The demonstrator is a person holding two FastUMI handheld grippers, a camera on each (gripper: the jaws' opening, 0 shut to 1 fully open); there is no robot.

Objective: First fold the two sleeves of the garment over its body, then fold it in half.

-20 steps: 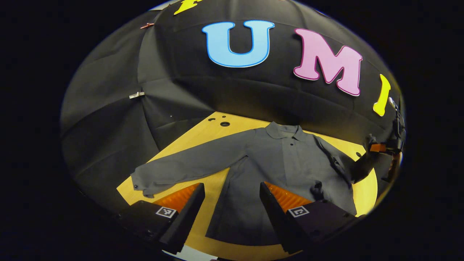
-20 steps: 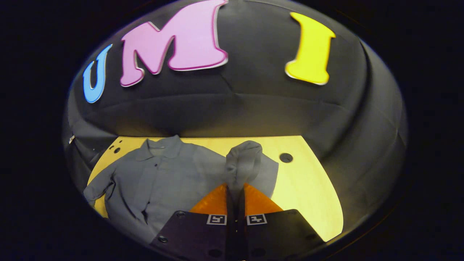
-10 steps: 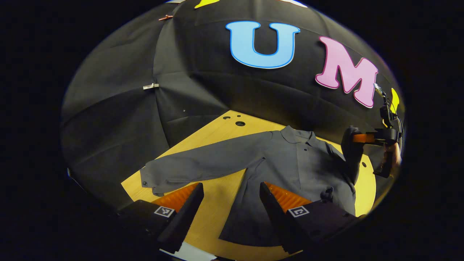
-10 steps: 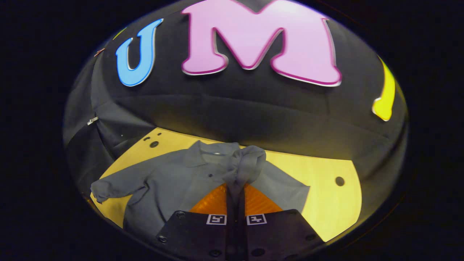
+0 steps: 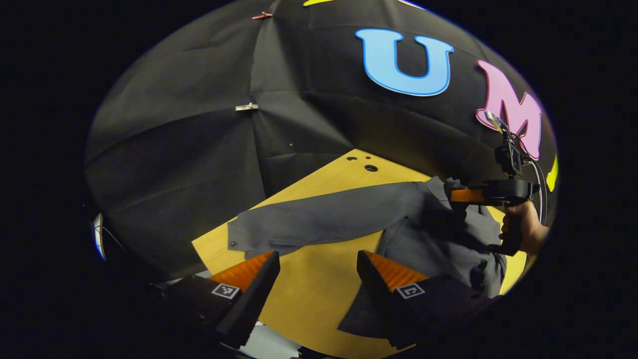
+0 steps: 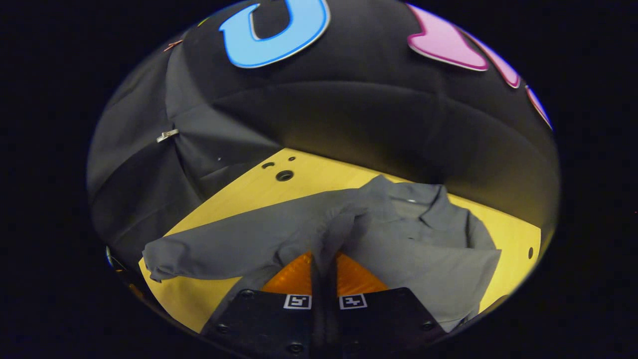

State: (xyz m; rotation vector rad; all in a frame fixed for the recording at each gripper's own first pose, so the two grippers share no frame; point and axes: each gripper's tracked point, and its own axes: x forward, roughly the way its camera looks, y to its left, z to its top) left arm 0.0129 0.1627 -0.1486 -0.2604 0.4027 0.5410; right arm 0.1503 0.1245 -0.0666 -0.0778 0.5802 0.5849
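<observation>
On the wooden table (image 5: 309, 284) the grey garment (image 6: 398, 249) lies face up. The right gripper (image 6: 324, 259), fingers pinched tight on one sleeve (image 6: 336, 232), carries it across the body; the left gripper (image 5: 314, 271) hovers wide open and empty near the other sleeve (image 5: 319, 219), probably next.

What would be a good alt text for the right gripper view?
The right claw is shut on one sleeve of a grey shirt, held above the shirt's body. The other sleeve lies stretched out on a yellow table.
</observation>
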